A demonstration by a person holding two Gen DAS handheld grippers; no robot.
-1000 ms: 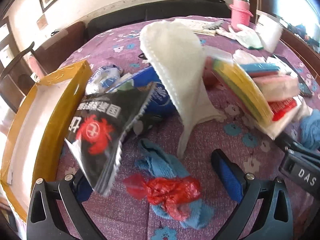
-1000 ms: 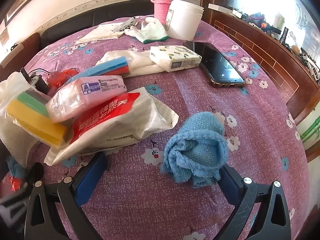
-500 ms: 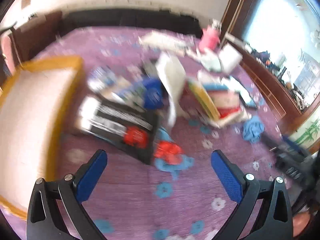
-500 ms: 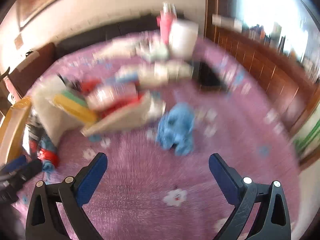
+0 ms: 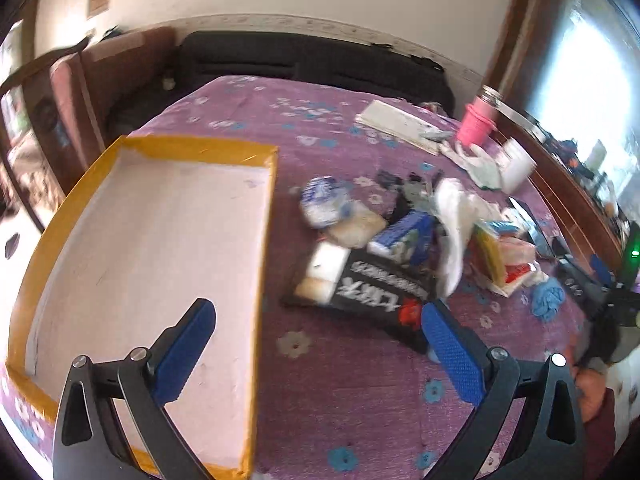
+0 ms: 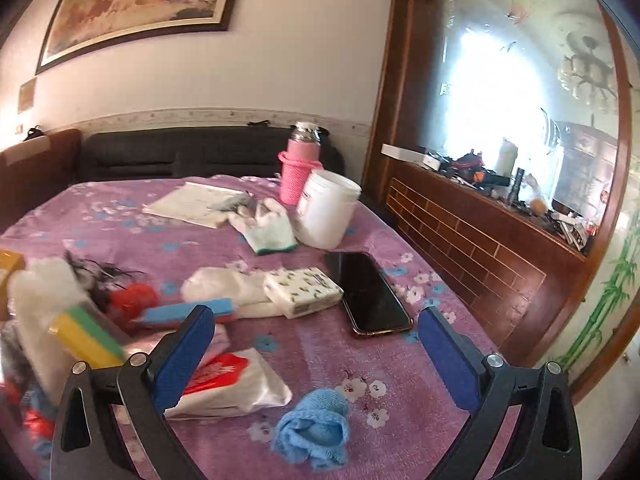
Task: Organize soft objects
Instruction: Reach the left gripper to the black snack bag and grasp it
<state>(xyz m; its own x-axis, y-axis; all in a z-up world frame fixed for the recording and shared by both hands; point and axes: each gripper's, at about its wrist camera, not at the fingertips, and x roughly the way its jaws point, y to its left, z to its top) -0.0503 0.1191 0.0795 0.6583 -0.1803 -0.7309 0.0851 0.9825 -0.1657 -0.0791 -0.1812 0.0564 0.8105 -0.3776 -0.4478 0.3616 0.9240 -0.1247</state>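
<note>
The left gripper [image 5: 316, 320] hangs above the tabletop [image 5: 352, 392] with its jaws spread wide and nothing between them; its left pad sits over the white floor of the yellow-rimmed tray [image 5: 160, 248], its right pad near the corner of a black snack packet [image 5: 360, 292]. The right gripper [image 6: 312, 344] is likewise wide apart and empty, poised over the purple floral cloth; just below and between its pads lies a crumpled blue cloth [image 6: 312, 428], and beside its left pad a white packet with red print [image 6: 236, 384].

Farther out, the soft things sit in 1 loose heap to the right of the tray: a blue packet [image 5: 404, 236], a white cloth [image 5: 452, 224], yellow and green sponges [image 6: 88, 332], a tissue pack [image 6: 304, 292]. A phone [image 6: 368, 292], a white tub [image 6: 328, 216], a pink flask [image 6: 298, 172] and a glove [image 6: 268, 232] lie beyond.

The tray looks empty, so I judge the sorting is at an early stage, with both grippers between picks. The next move likely calls for lowering 1 gripper onto a near item, perhaps the blue cloth, pinching enough fabric to lift it clear, then carrying it across the heap to the tray without dragging neighbours.
</note>
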